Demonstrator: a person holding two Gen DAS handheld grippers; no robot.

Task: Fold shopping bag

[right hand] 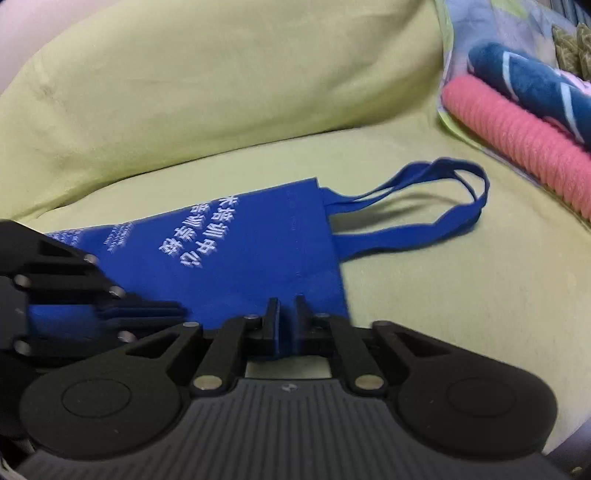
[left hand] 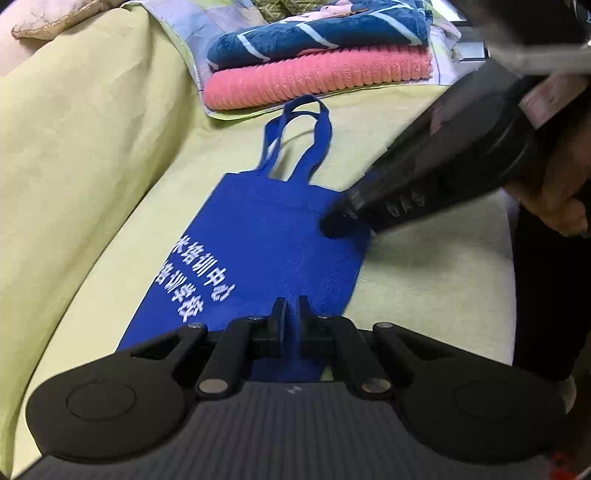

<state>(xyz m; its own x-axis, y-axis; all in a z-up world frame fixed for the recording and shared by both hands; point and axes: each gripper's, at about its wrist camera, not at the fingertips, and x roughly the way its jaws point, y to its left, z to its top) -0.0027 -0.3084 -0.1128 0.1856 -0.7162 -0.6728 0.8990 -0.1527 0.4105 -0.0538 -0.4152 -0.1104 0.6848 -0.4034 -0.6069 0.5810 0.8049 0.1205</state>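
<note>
A blue shopping bag (left hand: 258, 240) with white printed characters lies flat on a yellow-green sheet (left hand: 424, 280). Its two handles (left hand: 299, 140) point away from me. In the left wrist view my left gripper (left hand: 293, 306) is shut on the bag's near bottom edge, with blue fabric pinched between the fingers. My right gripper (left hand: 332, 225) comes in from the right, its tip on the bag's right side near the mouth. The right wrist view shows the bag (right hand: 240, 266) with its handles (right hand: 424, 199) to the right. There my right gripper (right hand: 287, 306) is shut on the side edge. My left gripper (right hand: 177, 310) grips the bag at the left.
A folded pink towel (left hand: 317, 77) with a blue patterned towel (left hand: 314, 33) on top lies just beyond the handles. A yellow-green cushion or duvet (left hand: 74, 129) rises along the left. A person's hand (left hand: 554, 206) holds the right gripper.
</note>
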